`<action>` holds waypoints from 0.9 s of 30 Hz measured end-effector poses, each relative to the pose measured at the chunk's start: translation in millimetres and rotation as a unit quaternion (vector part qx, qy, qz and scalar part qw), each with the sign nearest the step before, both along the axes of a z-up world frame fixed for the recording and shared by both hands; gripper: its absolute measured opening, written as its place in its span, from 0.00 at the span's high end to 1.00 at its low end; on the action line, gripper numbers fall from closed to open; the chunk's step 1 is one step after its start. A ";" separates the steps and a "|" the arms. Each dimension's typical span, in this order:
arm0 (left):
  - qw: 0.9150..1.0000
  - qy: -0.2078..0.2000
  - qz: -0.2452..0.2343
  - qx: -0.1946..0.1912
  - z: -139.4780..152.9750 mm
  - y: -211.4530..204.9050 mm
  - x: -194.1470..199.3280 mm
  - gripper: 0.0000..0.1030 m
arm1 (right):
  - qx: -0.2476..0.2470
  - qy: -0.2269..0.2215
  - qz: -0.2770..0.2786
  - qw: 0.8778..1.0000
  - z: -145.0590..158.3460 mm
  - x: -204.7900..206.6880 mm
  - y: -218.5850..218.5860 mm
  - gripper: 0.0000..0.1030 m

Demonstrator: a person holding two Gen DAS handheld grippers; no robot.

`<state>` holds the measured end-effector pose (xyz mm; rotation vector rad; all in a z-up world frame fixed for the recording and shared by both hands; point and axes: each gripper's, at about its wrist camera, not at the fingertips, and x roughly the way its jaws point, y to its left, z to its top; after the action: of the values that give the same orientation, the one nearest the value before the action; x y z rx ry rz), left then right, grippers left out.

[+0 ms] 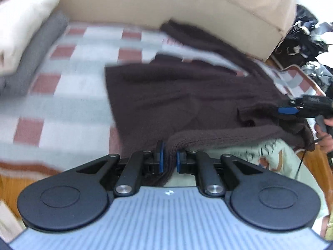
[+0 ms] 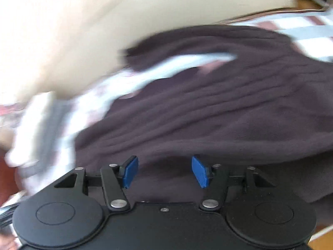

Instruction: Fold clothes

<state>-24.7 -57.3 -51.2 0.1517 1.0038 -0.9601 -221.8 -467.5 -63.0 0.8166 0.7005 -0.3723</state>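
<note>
A dark brown knitted sweater [image 1: 177, 95] lies spread on a checked bed. My left gripper [image 1: 170, 156] is shut on a ribbed edge of it at the near side, and the fabric bunches between the blue pads. The right gripper [image 1: 291, 110] shows at the right edge of the left wrist view, at the sweater's right side, held by a hand [image 1: 324, 133]. In the right wrist view the right gripper [image 2: 164, 170] is open just above the sweater [image 2: 208, 108], with nothing between its blue pads. Both views are blurred.
The bed has a red, white and grey checked sheet [image 1: 72, 87]. A beige headboard [image 1: 166, 2] runs along the back, with a white pillow [image 1: 22, 20] and a grey roll [image 1: 41, 48] at left. A pale green printed cloth [image 1: 260, 152] lies under the sweater's near edge. Dark clutter [image 1: 308, 41] sits at the far right.
</note>
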 end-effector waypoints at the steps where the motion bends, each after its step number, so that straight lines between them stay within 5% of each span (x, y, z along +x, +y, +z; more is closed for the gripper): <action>1: 1.000 0.010 -0.001 0.011 -7.4 0.6 -2.9 0.90 | -0.006 0.029 0.022 0.999 -5.2 4.7 8.9 0.38; 5: 0.998 -0.001 -0.017 0.058 -26.8 -4.4 -15.6 0.90 | -0.034 0.103 0.072 0.991 -27.8 20.3 36.2 0.37; 8: 0.999 -0.004 -0.016 0.045 -16.2 -2.1 -13.4 0.90 | 0.014 0.140 0.084 0.986 -27.2 19.9 36.0 0.37; 10: 0.999 -0.003 -0.018 0.033 -7.8 1.4 -10.1 0.88 | 0.023 0.128 0.072 0.989 -29.8 10.7 39.6 0.37; 14: 0.993 0.020 -0.053 0.100 -15.0 -1.8 -12.5 0.82 | 0.037 0.095 0.043 0.994 -35.9 -9.7 47.9 0.36; 17: 0.989 -0.030 -0.127 0.072 12.3 1.8 -35.9 0.82 | 0.047 0.070 0.021 0.996 -40.4 -25.1 54.2 0.36; 20: 0.982 -0.054 -0.182 0.020 50.3 -2.6 -53.1 0.65 | 0.032 0.046 0.010 0.998 -35.9 -40.1 62.5 0.36; 25: 0.976 -0.054 -0.203 -0.051 82.2 -49.4 -59.2 0.47 | 0.024 0.023 -0.048 0.998 -18.3 -79.7 55.2 0.36; 27: 0.976 -0.047 -0.205 -0.059 79.8 -81.6 -61.2 0.38 | -0.023 0.041 -0.108 0.993 -10.1 -102.7 50.7 0.36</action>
<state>-85.9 -138.9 28.5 0.3104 0.8402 -1.3733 -324.5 -416.8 -73.2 0.8388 0.6791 -0.6182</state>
